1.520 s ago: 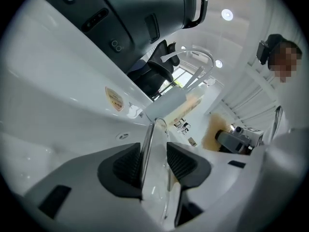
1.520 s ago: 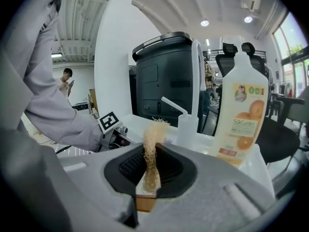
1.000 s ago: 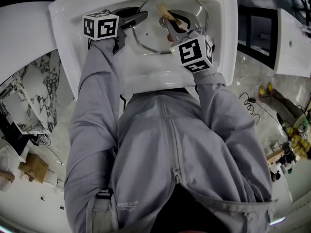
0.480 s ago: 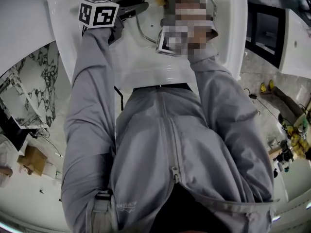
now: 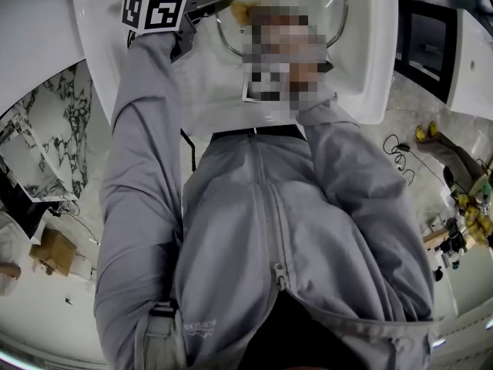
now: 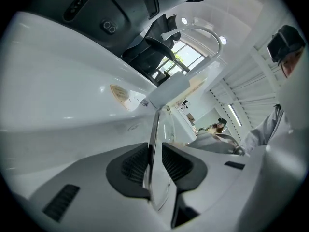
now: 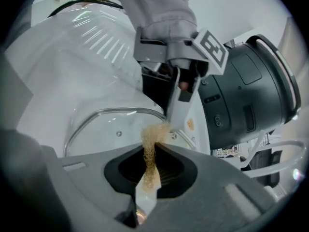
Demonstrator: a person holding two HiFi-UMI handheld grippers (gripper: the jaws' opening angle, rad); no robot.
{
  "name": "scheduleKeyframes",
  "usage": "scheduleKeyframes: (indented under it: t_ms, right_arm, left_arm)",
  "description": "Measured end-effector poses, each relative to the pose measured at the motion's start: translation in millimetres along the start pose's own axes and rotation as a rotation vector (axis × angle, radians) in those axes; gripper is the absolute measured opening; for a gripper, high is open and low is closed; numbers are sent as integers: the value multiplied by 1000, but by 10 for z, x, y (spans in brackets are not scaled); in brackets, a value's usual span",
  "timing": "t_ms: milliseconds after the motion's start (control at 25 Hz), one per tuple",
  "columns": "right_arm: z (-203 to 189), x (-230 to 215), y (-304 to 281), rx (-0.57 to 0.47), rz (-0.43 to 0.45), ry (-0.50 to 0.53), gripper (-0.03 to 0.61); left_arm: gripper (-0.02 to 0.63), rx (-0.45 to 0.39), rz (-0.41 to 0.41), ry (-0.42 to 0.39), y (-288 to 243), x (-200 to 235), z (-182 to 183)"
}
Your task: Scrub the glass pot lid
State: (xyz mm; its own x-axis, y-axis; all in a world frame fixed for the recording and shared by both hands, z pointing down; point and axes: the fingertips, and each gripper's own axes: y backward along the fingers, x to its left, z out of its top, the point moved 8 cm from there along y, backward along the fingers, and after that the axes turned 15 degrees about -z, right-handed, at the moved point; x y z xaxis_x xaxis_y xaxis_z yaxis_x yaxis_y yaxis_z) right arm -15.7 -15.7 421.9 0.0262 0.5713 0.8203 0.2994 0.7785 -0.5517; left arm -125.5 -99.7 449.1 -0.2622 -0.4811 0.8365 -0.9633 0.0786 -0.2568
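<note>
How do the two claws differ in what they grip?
The left claw has just closed on the rim of the glass lid, hard and clear; the right claw pinches a soft tan scrubber. The left claw holds the lid edge-on; the right claw points its scrubber toward the glass. Both are clamped on something.

Sink is plain glossy white, the pot lid is clear glass with a silvery metal rim, and the scrubber is a fuzzy tan-yellow. The person's coverall is flat light grey, the marker cube has black squares on white, and the right gripper is pale grey with dark ribbed pads. Oh, and the big appliance is dark grey, plus there's a white panel veined in grey like marble.
</note>
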Motion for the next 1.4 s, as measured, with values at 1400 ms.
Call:
scheduleKeyframes:
  t_ms: [1400]
  right_arm:
    - [-848,-503,646,12,392,-575,32]
  left_arm:
    - [84,2,226,-251,-26,-251,-60]
